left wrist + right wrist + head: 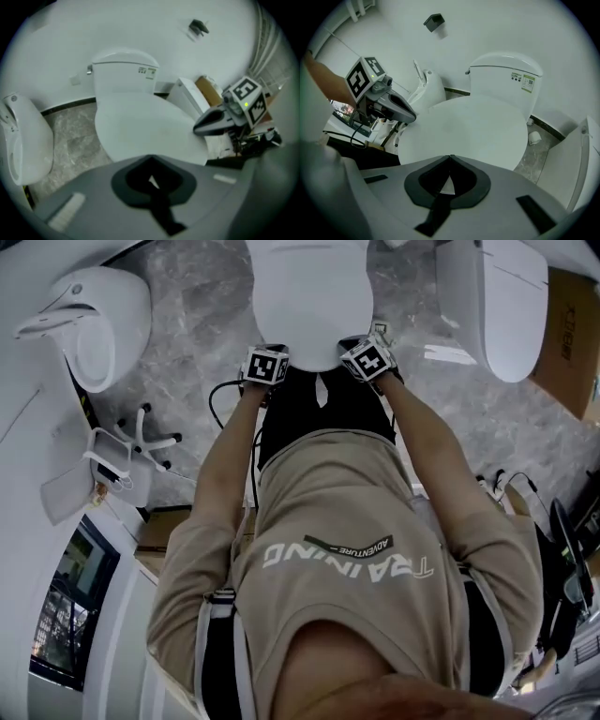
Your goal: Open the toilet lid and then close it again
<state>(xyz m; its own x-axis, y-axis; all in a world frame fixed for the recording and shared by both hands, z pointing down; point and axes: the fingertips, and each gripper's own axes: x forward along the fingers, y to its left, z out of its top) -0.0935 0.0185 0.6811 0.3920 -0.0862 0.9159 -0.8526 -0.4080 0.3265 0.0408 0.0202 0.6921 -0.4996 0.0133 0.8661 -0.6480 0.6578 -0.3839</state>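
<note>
Closest, a person in a beige shirt [347,559] leans over a toilet, holding the left gripper [265,367] and the right gripper [368,360] side by side at the front edge of the toilet lid [300,292]. Both claws are pressed together with nothing between their tips. The lid is a smooth, plain white oval lying flat and closed over the bowl, its back end meeting the white tank [506,75] against the wall.

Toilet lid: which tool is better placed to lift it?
Left, marginally. Left tool and right tool are shut at the front of the closed toilet lid; in head view the left overlaps it more.
</note>
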